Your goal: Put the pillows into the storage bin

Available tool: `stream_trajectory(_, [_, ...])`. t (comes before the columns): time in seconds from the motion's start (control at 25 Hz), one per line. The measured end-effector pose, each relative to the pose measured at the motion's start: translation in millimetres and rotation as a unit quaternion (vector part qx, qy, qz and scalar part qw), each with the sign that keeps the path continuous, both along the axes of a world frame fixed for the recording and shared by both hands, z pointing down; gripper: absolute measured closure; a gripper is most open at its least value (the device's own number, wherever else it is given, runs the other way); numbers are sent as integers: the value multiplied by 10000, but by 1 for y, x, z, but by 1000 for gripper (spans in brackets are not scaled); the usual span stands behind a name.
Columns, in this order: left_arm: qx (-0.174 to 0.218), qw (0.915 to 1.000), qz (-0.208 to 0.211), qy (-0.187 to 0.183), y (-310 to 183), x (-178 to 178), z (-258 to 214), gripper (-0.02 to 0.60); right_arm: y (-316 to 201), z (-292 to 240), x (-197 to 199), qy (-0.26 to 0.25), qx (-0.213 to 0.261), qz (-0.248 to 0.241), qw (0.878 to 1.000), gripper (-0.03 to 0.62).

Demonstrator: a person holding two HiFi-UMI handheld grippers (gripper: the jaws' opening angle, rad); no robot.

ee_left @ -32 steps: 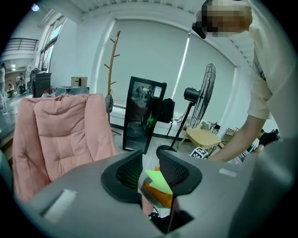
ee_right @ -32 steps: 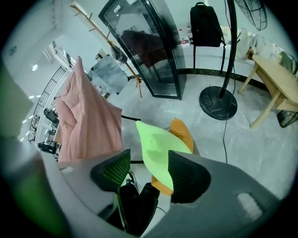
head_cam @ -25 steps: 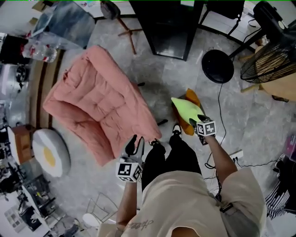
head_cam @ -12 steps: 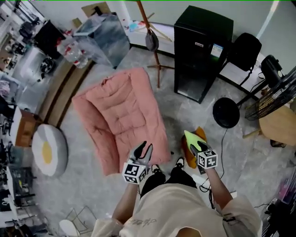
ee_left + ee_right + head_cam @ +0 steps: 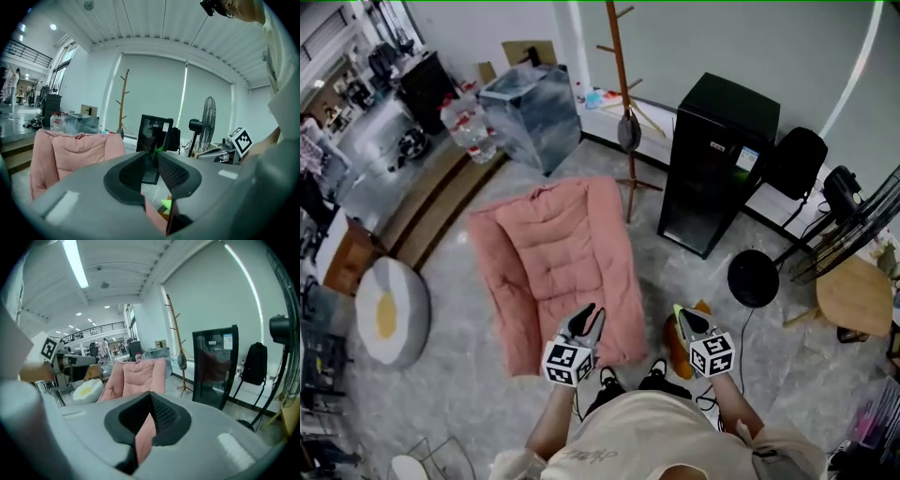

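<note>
Grey floor (image 5: 459,375): pink cushion (image 5: 553,267) at the grippers' 12 o'clock. Left gripper (image 5: 587,314) fingers, just closing, stand slightly apart, empty. Right gripper (image 5: 682,314) fingers have just closed together, empty.

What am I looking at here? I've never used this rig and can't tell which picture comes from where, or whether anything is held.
There is no robot: a person stands holding a two-jaw gripper in each hand. The wide picture is from a camera on the person's head, looking down. The other two cameras ride on the grippers and look along their jaws. On the floor lie a big pink cushion, a round white pillow with a yellow centre, and a green and orange pillow by the person's feet. A translucent bin stands beyond the cushion. The left gripper is open; its jaws have just closed slightly, with nothing between them. The right gripper has just closed and is shut, holding nothing.
</note>
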State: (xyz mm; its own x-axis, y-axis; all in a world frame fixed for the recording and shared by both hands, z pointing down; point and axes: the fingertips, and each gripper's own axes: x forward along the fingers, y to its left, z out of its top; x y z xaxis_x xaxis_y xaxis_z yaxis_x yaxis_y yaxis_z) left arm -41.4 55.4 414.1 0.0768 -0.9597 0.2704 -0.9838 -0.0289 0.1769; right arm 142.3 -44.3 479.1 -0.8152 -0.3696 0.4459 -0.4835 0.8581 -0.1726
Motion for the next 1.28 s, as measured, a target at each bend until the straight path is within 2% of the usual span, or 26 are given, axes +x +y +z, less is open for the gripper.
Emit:
stream_trajectory(0.04, [39, 10000, 12, -37, 2, -1, -6, 493, 1, -9, -3, -79, 73, -23, 9999, 592])
stream_trajectory(0.16, [165, 9998, -13, -139, 6, -8, -22, 548, 8, -33, -19, -327, 123, -212, 9992, 592])
stream_trajectory(0.28, [238, 9994, -96, -228, 11, -18, -35, 566, 11, -55, -36, -492, 251, -432, 9975, 592])
stream_trajectory(0.44, [212, 9990, -227, -317, 17, -30, -44, 566, 15, -87, -57, -891, 280, -644, 9936, 592])
stream_trajectory(0.56, [279, 9984, -340, -351, 21, -40, -55, 566, 10, -113, -68, -1190, 270, -574, 9909, 592])
stream_trajectory(0.8, [540, 9961, -649, -264, 14, -65, -91, 566, -11, -158, -76, -1279, 775, -423, 9878, 592])
stream_trajectory(1.04, [677, 9931, -741, -606, 9, -80, -124, 560, -30, -204, -71, -1500, 1305, -243, 9797, 592])
stream_trajectory(1.28, [1091, 9868, -771, -909, -2, -87, -170, 545, -39, -243, -63, -1688, 1722, -143, 9704, 592])
